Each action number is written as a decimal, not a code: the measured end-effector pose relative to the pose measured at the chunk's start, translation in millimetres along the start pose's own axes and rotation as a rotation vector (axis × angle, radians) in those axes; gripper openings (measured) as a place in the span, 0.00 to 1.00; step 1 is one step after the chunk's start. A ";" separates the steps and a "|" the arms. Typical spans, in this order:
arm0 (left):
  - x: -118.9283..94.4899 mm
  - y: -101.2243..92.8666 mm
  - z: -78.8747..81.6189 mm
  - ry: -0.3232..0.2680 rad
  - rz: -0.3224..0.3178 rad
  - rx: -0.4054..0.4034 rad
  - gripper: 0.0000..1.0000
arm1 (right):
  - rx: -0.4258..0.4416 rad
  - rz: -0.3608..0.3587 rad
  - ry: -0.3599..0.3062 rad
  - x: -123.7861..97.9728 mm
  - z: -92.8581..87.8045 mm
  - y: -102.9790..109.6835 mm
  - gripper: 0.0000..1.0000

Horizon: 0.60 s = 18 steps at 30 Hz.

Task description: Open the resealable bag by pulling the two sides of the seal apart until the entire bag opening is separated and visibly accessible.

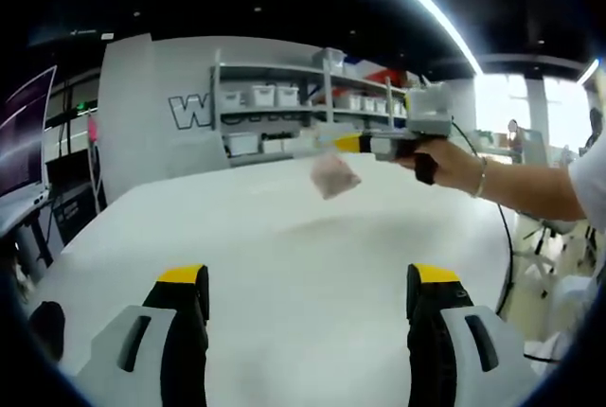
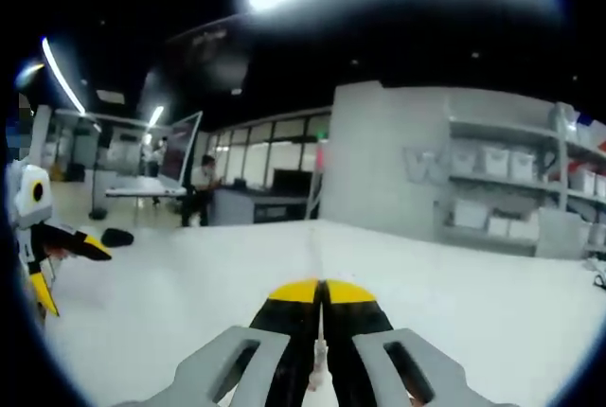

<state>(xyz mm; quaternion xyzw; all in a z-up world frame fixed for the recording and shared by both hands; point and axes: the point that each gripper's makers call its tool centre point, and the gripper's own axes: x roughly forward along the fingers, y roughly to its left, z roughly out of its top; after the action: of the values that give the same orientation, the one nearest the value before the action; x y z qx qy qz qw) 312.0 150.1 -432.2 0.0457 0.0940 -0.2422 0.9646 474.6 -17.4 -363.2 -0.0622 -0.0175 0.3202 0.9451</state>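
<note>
In the left gripper view, the left gripper (image 1: 308, 293), a grey tool with black jaws tipped yellow, stood with its jaws spread wide and nothing between them, low over the broad white table (image 1: 284, 265). Across the table the right gripper (image 1: 333, 143) came in from the right, held in a person's hand (image 1: 445, 163), and from its yellow tip hung the small clear resealable bag with pinkish contents (image 1: 334, 176), lifted clear of the tabletop. The bag's top edge was pinched at the jaws and its long axis ran downward and a little to the right, its bottom corner pointing at the table. Bare white surface lay all around, with the table's far edge well behind the bag and grey shelving with white storage bins (image 1: 294, 109) beyond it. In the right gripper view, the right gripper's (image 2: 321, 305) jaws were pressed together, and a thin pale strip of the bag (image 2: 319, 369) showed in the slit between them; the bag's body was hidden below. The left gripper (image 2: 43, 246) appeared at the left edge, well apart, too small to judge its jaws there. Open tabletop stretched ahead to a far edge before a grey wall and desks.
</note>
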 end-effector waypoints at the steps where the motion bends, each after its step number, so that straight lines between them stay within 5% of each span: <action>1: -0.1 -0.3 0.0 0.000 0.000 0.000 0.84 | 0.000 0.002 -0.002 -1.1 0.5 1.4 0.00; 18: -0.6 -5.7 1.1 -0.004 -0.009 0.006 0.84 | 0.013 0.018 -0.012 -15.9 -2.5 11.3 0.00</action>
<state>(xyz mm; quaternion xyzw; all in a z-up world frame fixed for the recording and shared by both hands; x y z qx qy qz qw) 308.9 145.2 -431.3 0.0477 0.0915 -0.2470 0.9635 455.3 -18.4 -367.0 -0.0545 -0.0204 0.3292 0.9425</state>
